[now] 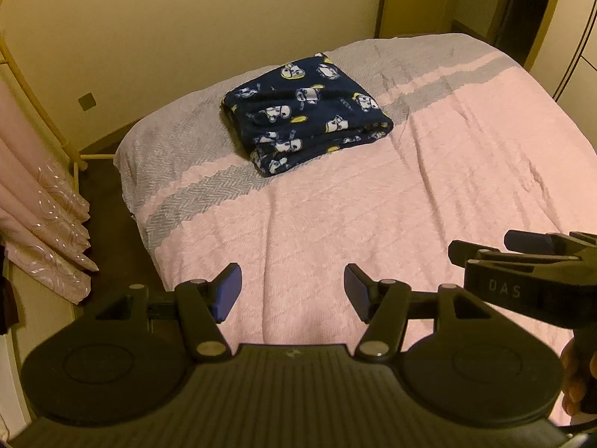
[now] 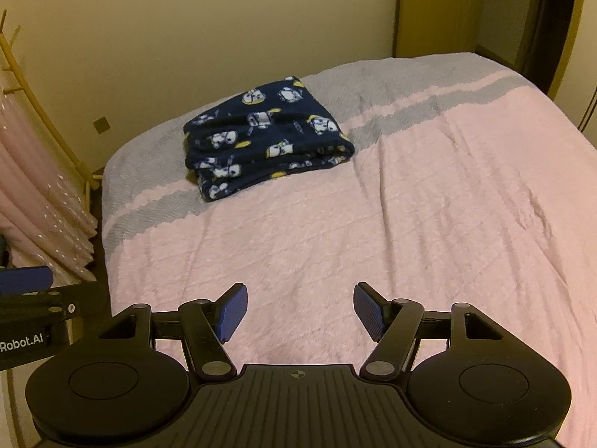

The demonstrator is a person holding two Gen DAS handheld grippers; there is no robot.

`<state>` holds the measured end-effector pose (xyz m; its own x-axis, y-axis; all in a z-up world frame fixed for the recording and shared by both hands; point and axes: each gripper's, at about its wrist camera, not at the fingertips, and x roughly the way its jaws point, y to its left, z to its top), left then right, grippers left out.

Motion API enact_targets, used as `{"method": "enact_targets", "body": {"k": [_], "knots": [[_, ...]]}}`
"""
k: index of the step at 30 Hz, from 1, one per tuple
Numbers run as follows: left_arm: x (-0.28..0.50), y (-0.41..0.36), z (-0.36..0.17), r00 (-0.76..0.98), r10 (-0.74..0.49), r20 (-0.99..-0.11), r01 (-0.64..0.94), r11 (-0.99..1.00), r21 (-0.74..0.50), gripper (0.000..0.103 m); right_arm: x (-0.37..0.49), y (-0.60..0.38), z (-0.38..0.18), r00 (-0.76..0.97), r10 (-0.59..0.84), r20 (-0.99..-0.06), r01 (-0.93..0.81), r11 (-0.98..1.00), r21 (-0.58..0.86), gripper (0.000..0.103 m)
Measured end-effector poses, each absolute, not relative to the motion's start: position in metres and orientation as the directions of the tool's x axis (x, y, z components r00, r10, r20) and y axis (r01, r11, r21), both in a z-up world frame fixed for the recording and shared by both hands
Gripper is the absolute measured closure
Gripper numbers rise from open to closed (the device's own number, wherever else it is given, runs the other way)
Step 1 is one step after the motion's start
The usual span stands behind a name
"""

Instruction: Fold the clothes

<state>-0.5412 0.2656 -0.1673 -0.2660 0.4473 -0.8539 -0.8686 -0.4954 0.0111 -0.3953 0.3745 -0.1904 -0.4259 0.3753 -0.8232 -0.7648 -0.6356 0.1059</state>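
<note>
Pink, with grey bands toward the far end: bedspread [image 1: 410, 194] [image 2: 373, 231], spread under and ahead of both claws, creased in long shallow lines on the right half. Cream wall [image 1: 186, 18] beyond the far edge of the bed, well ahead of the claws. Pink curtain [image 1: 41, 224] [image 2: 41, 201] hanging off to the left of both claws, past the bed's left edge, beside a yellow rail.

Navy fleece garment [image 1: 304, 114] [image 2: 266, 138] printed with white cartoon dogs and yellow spots, folded into a thick stacked bundle, lying well ahead of the claws and a little left of centre, across the boundary between grey band and pink. Touching neither claw.

Left claw [image 1: 293, 291] released, blue pads [image 1: 227, 291] spread wide apart with only bedspread showing between them, hovering over the near pink part of the bed. Right claw [image 2: 300, 311] likewise released, blue pads [image 2: 235, 310] wide apart, gripping nothing, over the near pink area. Seen from the left camera, right claw [image 1: 496, 254] just beside on the right, at about the same height; part of a hand [image 1: 572, 380] visible at the lower right edge.
</note>
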Motion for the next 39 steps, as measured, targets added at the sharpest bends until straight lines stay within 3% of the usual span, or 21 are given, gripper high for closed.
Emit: {"method": "enact_targets", "body": {"k": [39], "knots": [[-0.623,0.357,-0.206,-0.255,0.439,-0.861,-0.875,-0.483,0.013,0.046,-0.482,0.456,-0.214,-0.349,0.386,-0.854,-0.796,-0.603,0.053,0.036]]}}
